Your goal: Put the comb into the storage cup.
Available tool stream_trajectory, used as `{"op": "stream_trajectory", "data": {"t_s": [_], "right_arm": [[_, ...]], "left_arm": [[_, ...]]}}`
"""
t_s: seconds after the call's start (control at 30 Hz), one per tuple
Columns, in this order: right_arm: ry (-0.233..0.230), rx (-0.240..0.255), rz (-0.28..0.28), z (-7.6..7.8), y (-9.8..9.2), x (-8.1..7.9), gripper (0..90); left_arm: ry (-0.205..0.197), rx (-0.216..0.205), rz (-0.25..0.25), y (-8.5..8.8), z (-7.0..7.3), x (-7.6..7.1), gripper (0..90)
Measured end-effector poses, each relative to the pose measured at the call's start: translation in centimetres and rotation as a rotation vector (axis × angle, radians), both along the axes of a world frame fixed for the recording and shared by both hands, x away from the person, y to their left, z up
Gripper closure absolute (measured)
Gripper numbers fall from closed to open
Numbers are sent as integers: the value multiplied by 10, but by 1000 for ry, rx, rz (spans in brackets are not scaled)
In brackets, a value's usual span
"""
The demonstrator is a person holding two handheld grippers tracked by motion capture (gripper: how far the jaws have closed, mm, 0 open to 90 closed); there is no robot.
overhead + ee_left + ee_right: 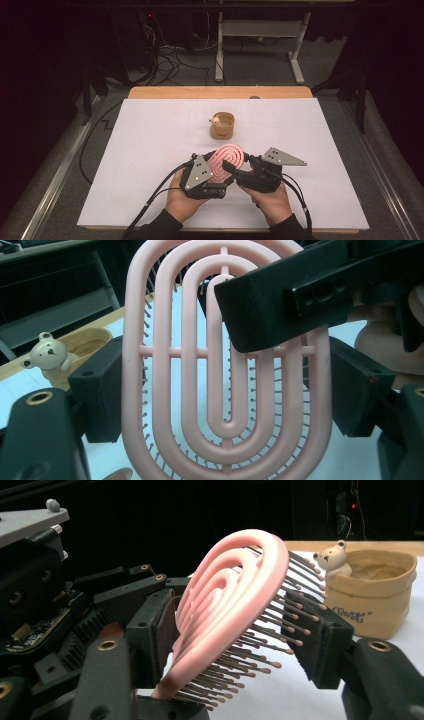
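One bear cup [222, 125] beyond pink brush [227, 163] — near, apart, white table [150, 150]

One pink hairbrush [228, 161], one tan mug [223, 126] (with one bear figure [215, 120] on its rim), two grippers.

Bear mug [222, 125] stands just beyond the pink hairbrush [227, 161], blocking the far side; white table [150, 150] left and right of the mug lies open.
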State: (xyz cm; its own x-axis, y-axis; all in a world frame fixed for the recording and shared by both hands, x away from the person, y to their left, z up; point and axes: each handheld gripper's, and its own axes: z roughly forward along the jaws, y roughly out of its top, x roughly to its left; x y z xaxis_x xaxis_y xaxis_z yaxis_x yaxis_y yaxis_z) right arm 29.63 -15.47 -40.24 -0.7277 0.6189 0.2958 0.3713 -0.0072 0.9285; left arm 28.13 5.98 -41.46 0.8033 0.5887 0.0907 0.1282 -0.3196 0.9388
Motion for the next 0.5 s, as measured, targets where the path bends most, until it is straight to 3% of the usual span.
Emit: {"op": "stream_trajectory", "data": {"t_s": [0.5], "right_arm": [[27, 9, 7, 1, -3, 0, 441]], "left_arm": [[-8, 3, -5, -1, 0, -1, 183]]}}
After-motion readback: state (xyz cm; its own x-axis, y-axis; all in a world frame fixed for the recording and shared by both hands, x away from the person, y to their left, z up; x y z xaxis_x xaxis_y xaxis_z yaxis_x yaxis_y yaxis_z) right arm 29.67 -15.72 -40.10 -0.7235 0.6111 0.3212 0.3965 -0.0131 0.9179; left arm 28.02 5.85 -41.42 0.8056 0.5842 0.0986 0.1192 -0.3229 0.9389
